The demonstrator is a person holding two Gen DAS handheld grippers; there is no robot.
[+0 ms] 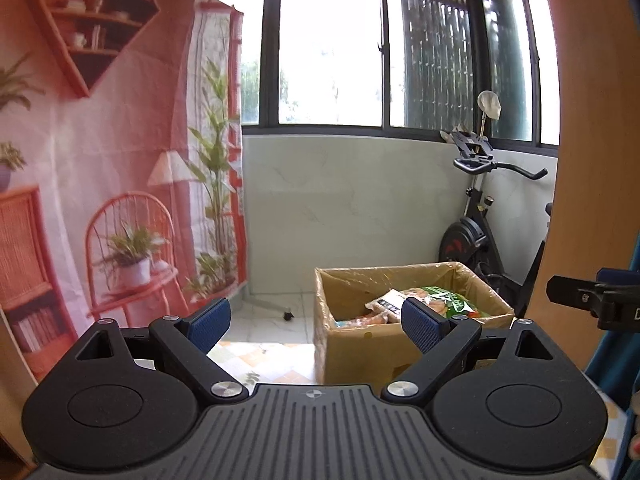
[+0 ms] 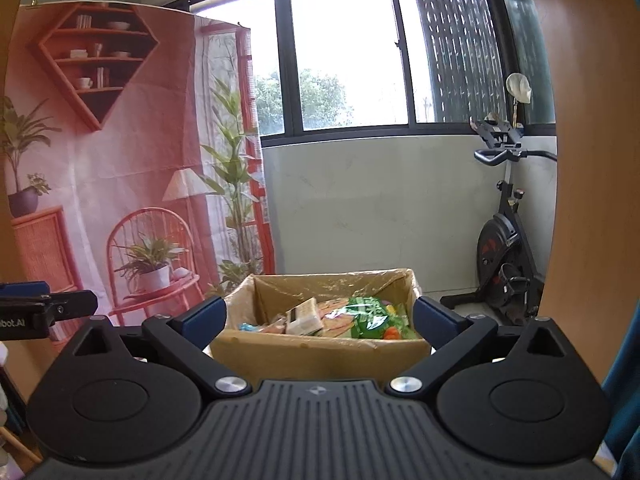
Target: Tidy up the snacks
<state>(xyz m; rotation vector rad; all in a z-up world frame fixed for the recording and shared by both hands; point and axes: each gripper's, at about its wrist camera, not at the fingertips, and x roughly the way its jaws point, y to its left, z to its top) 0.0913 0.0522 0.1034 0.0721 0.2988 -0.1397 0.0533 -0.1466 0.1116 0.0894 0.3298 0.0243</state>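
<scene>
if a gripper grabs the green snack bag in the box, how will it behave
The green snack bag looks like glossy film, so it will likely crumple and may slip between the pads. It seems puffy, probably light. It lies atop other packets in the cardboard box, so lifting may shift those.

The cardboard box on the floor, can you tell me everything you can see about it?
The cardboard box is brown and open at the top, with a clear plastic liner along its inner walls. It stands upright on the pale tiled floor, near the white wall under the window. Inside lie snack packets: a green bag, a pale packet with a dark label, and orange-printed wrappers. Nothing grips it; it shows between the open fingers of the right hand-held gripper.
</scene>
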